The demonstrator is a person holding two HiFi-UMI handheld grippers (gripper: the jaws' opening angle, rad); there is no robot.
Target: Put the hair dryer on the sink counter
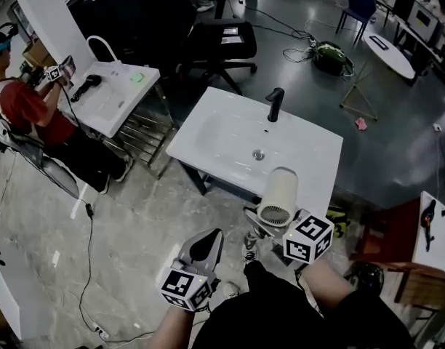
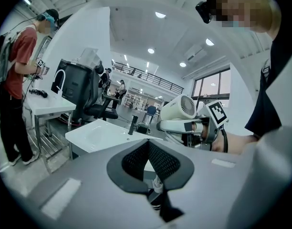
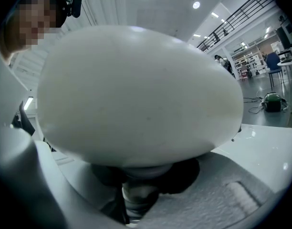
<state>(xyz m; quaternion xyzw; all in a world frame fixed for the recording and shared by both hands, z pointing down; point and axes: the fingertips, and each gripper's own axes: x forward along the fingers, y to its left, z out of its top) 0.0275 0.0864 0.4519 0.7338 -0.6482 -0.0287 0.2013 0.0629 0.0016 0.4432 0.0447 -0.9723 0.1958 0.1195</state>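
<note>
Cream hair dryer (image 1: 279, 189), clamped in right hand-held gripper (image 1: 261, 230) — near sink counter (image 1: 222, 133)

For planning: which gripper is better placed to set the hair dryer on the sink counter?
The right gripper: it holds the hair dryer by the sink counter; the left gripper is empty.

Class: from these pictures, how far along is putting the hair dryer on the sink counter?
Done: the right gripper grips the hair dryer by its handle. In hand: the dryer hangs in the air by the near edge of the sink counter, not on it. Left: set it down and let go. The left gripper is shut, empty.
</note>
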